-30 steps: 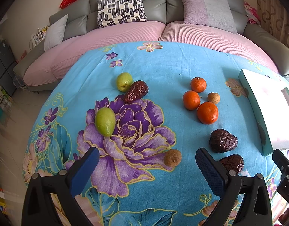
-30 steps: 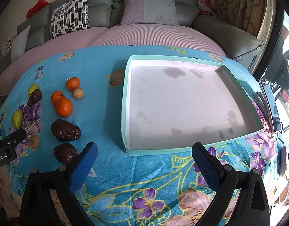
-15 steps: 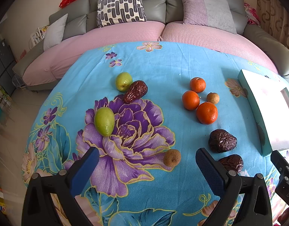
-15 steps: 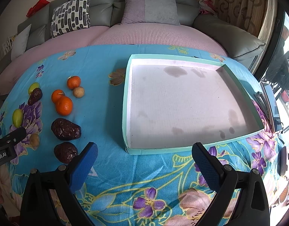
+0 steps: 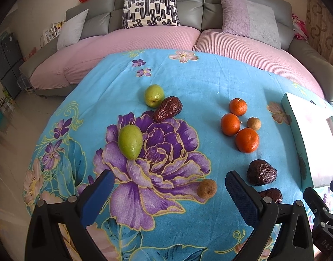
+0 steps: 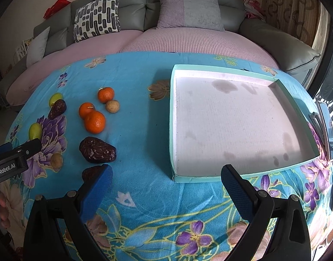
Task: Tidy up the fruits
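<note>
The fruit all lies loose on the desk (image 5: 210,82), which has a blue flowery cloth on it, and none of it is in the tray (image 6: 231,117) yet. The tray sits off to the right side and has nothing in it. The left tongs (image 5: 168,192) are wide apart and hold nothing. The right tongs (image 6: 166,182) are wide apart too, and also hold nothing. There are two green fruits (image 5: 130,141), one on the big purple flower and one farther back beside a long brown date (image 5: 167,111). Three oranges (image 5: 247,140) sit close together with a small round brown fruit (image 5: 254,123) right next to them. Another small brown fruit (image 5: 207,188) lies close in front of the left tongs, nearer the right-hand finger. Two dark wrinkly dates (image 5: 261,172) lie near the tray. I think a few things could go wrong. The round fruits may roll away on the soft cloth if the tongs bump them. The oranges are so close that grabbing one could knock the others. A hard squeeze could squash a soft date. The two tongs are also near each other and might bump.
</note>
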`<state>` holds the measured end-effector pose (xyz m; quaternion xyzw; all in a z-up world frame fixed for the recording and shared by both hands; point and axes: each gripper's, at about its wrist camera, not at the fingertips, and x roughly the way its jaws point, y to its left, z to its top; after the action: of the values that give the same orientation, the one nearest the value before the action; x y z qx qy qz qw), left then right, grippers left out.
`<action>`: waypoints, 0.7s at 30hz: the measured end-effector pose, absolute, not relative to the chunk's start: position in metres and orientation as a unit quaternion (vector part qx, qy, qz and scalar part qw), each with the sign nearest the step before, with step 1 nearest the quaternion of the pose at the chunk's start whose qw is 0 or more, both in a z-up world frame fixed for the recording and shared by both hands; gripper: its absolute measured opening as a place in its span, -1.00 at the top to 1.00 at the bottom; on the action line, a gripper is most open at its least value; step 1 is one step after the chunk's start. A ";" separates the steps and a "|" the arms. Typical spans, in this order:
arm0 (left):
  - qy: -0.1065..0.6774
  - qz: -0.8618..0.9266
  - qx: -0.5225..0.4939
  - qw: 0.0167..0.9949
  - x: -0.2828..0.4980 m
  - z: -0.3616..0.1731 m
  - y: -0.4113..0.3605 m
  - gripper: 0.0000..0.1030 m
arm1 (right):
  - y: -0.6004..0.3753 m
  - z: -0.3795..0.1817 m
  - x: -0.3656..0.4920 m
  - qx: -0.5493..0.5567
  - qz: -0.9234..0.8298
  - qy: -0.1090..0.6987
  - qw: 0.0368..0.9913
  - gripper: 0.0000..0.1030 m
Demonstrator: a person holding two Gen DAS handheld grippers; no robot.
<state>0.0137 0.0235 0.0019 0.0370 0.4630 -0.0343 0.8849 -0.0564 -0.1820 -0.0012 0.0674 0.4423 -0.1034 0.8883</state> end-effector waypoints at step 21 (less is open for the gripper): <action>0.504 -0.063 -0.012 0.861 0.020 -0.014 0.038 -0.86 | -0.136 -0.023 -0.038 0.051 0.019 0.473 0.879 -0.93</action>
<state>0.0204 0.0383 -0.0141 -0.0120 0.5044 -0.0634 0.8611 -0.0381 -0.1363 -0.0229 0.0506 0.4730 0.0189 0.8794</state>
